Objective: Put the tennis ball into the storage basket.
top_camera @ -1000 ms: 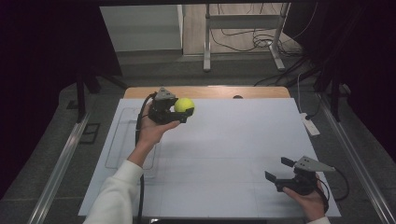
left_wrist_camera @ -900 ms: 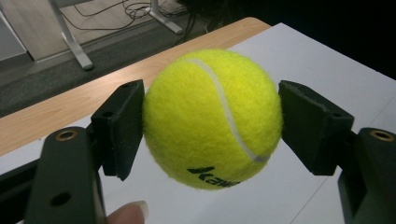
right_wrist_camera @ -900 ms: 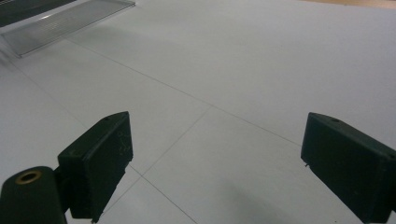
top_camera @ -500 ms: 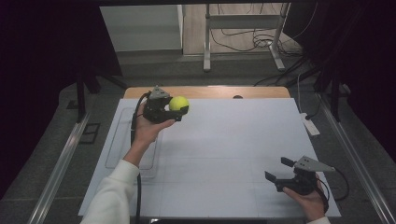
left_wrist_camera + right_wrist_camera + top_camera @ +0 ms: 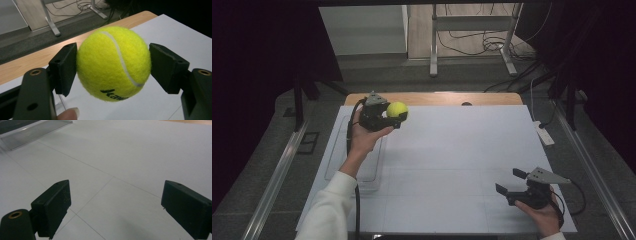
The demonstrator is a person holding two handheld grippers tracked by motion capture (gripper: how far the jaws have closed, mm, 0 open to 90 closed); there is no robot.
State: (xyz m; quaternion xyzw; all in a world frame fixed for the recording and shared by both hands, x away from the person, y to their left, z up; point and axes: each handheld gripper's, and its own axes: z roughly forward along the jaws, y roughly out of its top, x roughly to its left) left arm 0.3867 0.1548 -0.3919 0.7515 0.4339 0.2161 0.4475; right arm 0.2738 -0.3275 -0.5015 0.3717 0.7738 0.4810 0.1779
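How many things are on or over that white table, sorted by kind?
Tennis ball: 1, yellow, clamped in the left gripper
Clear tray: 1, near the sheet's left edge
Grippers: 2, the right gripper standing open with nothing in it
Total: 4

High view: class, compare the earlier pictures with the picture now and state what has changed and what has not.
The left gripper, shut on the tennis ball, has drifted slightly toward the table's left far corner, carrying the ball with it above the white sheet. Nothing was taken hold of or let go. The right gripper, jaws open and empty, stayed at the near right, and the clear tray has not moved.
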